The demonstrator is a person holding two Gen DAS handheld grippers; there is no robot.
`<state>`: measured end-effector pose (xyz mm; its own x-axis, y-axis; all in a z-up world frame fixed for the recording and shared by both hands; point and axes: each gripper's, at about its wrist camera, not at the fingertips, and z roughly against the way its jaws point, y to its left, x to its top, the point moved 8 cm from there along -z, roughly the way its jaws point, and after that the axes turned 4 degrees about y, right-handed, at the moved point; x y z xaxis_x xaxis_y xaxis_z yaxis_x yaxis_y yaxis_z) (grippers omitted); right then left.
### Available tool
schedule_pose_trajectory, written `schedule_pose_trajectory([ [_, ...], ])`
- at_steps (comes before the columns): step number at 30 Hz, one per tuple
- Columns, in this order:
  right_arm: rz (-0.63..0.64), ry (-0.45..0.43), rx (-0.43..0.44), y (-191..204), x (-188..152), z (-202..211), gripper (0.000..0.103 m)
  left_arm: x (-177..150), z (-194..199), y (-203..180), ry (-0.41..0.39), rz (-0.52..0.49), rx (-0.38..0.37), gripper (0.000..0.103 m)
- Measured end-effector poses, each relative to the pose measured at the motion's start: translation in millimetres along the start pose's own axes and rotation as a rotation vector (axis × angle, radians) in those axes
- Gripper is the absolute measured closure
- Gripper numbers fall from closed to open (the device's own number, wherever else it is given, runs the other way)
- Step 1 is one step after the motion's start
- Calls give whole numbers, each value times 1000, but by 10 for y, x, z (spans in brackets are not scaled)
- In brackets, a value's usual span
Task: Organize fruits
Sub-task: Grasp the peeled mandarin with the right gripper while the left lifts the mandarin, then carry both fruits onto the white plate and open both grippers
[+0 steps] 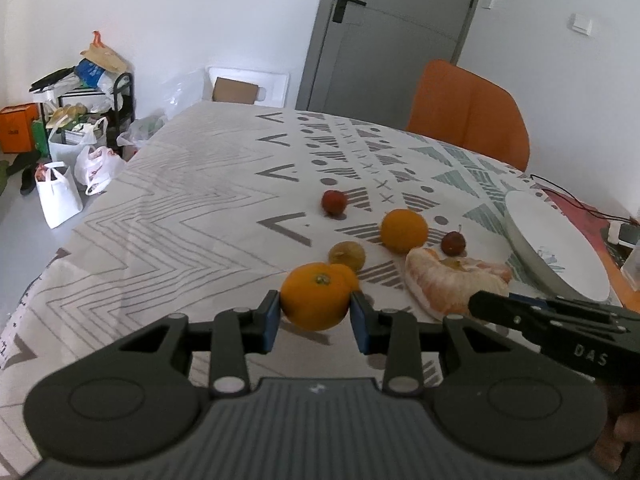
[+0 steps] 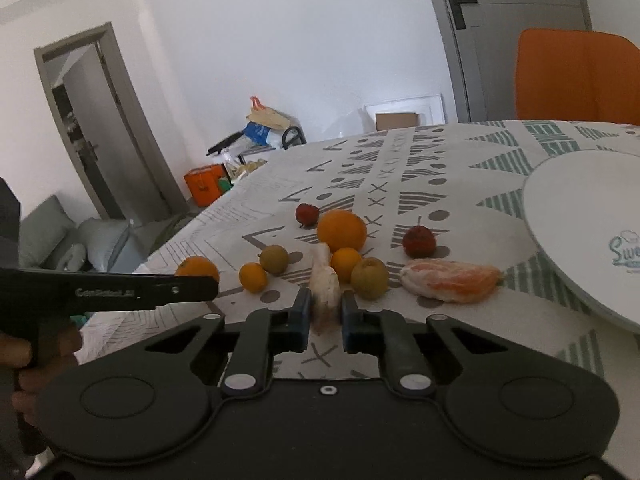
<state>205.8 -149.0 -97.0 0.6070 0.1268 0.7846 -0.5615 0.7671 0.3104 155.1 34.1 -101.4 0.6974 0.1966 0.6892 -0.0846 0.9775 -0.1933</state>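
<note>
The left tool point(image 1: 316, 316) grips an orange point(image 1: 315, 296) between its blue pads, low over the patterned surface point(image 1: 192, 208). Just ahead of it lies a small yellow-green fruit point(image 1: 347, 255), beyond that a larger orange point(image 1: 404, 231), a red fruit point(image 1: 334, 202) further out, and a dark red one point(image 1: 453, 243) ahead to its right. A peeled citrus segment point(image 1: 448, 280) lies right of the held orange, with the right tool's finger crossing in front of it.

The right tool point(image 2: 325, 312) is closed narrowly on a pale peeled wedge point(image 2: 326, 284). Close ahead sit a small orange point(image 2: 346, 264) and a greenish fruit point(image 2: 369, 278); the white plate point(image 2: 580, 216) rests tilted at its right, an orange chair point(image 2: 576, 76) behind.
</note>
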Motion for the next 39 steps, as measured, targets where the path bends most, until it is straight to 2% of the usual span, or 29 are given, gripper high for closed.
schedule_pose_trajectory([
  [5, -12, -69, -10, -97, 56, 196, 91, 51, -21, -141, -12, -34, -15, 67],
  [15, -18, -147, -42, -325, 133, 580, 92, 175, -50, -530, -39, -94, -57, 67],
  [26, -75, -231, -124, -750, 166, 998, 92, 218, -111, -1028, -54, -152, -99, 67],
  [39, -119, -305, -179, -1126, 280, 1276, 92, 309, -243, -1450, -51, -215, -136, 67],
])
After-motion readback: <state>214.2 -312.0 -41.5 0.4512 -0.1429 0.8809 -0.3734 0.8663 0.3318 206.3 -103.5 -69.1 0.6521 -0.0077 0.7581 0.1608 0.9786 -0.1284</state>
